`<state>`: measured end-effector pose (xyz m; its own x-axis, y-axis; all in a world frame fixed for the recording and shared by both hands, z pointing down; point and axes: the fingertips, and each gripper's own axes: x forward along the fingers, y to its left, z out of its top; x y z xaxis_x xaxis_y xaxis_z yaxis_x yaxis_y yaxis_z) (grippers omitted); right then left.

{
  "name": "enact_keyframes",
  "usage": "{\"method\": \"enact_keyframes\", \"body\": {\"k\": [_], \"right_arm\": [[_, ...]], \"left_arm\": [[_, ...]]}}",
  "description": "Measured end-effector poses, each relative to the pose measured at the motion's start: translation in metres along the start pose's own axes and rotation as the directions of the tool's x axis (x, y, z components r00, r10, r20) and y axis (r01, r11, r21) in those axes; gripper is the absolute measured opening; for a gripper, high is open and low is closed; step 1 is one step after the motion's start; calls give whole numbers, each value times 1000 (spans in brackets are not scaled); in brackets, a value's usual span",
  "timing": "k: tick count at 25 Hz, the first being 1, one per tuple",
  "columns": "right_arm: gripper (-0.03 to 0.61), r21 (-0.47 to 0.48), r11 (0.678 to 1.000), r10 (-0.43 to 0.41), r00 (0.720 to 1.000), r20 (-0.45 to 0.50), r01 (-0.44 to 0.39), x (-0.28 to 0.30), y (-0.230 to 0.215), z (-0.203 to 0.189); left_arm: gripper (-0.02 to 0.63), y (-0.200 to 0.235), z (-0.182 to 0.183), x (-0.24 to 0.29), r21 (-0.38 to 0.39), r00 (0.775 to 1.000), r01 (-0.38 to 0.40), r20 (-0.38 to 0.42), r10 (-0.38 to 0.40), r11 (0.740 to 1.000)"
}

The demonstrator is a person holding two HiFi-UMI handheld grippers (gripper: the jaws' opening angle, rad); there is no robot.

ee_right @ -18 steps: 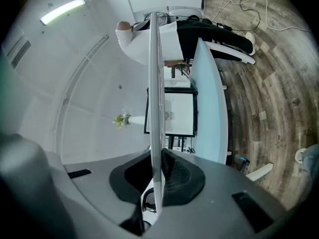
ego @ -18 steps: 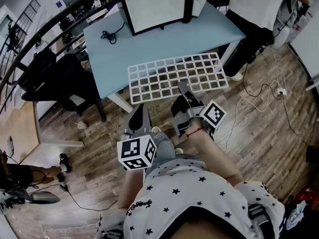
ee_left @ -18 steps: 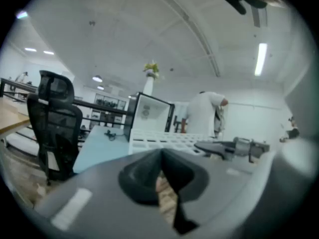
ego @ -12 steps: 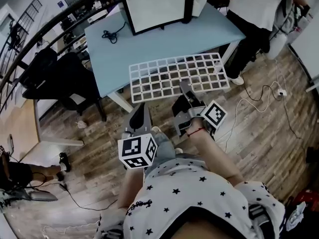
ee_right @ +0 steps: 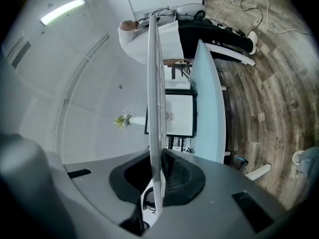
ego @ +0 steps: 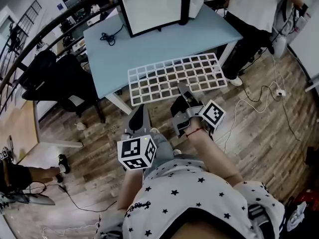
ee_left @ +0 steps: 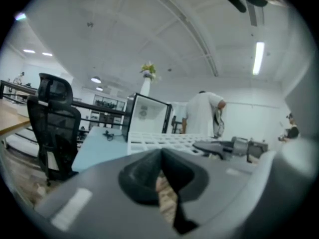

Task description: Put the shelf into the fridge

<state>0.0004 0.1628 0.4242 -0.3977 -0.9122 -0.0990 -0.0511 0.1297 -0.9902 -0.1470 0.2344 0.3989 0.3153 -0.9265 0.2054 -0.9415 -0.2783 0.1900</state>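
Holding shelf (ego: 174,77) over worktop (ego: 159,44) edge at 12 o'clock, right tool (ego: 181,88) clamped on its near rim; left tool (ego: 140,114) closed, empty. We fear single grip lets shelf twist, hit worktop short of fridge (ego: 149,4).

I read the head view from above, facing steeply down over left gripper (ego: 140,112) and right gripper (ego: 182,89), table (ego: 149,46) ahead. The left gripper view sits low, facing forward across the table. The right gripper view is rolled sideways, close along the shelf (ee_right: 155,83) edge. All three share shelf, table and fridge (ego: 149,4).
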Motion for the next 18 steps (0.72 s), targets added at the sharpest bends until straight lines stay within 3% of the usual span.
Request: {"method": "enact_keyframes", "body": {"k": [9,18], "right_arm": [[38,19,1000,-16,1000,9,16,0,-13,10],[38,12,999,-31,999,28,31,25,-23,40]], "left_arm": [[8,2,-11,0,-26,999,-31,-19,30,999],[8,7,-9,43,-39,999,-20,-39,19,999]]}}
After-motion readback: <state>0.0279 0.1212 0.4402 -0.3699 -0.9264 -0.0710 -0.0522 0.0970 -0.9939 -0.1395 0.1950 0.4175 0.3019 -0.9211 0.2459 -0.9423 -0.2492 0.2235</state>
